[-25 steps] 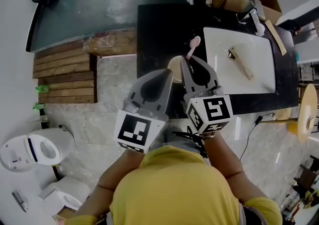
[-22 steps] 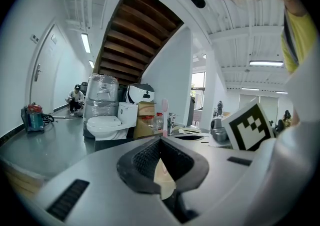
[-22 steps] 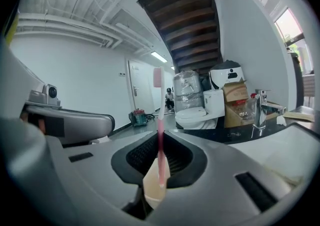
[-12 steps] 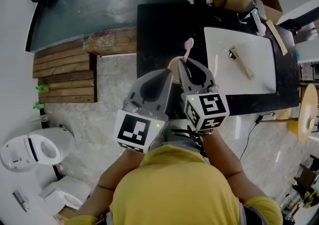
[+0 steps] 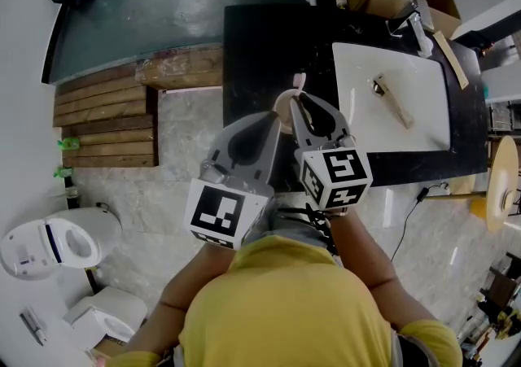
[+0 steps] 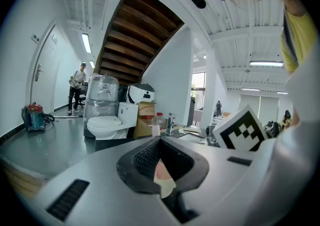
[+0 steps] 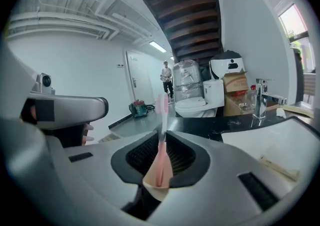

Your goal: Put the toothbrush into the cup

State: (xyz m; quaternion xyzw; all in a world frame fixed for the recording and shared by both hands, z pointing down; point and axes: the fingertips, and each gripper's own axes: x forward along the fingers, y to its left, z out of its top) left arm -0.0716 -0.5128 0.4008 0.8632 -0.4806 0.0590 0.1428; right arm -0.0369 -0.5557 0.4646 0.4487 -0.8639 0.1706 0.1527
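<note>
2 tongs (image 5: 275, 120) (image 5: 298, 102) abreast, on cup (image 5: 282, 102), toothbrush (image 7: 161, 115)

Counter (image 5: 252, 56) is lying bare left of the sink (image 5: 423, 105), up to its back edge. Near the front edge, left gripper (image 5: 275, 117) and right gripper (image 5: 299, 99) are crowding the cup (image 5: 283, 102); the toothbrush (image 5: 299, 80) is blocking its mouth.

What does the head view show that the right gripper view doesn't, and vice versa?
Head view only: the person's yellow shirt, the wooden boards and the cup's round rim.
Right gripper view only: its jaws pinching the toothbrush by the handle, a standing person far off, and the stair underside.
Both: the toothbrush, the sink and the left gripper.
</note>
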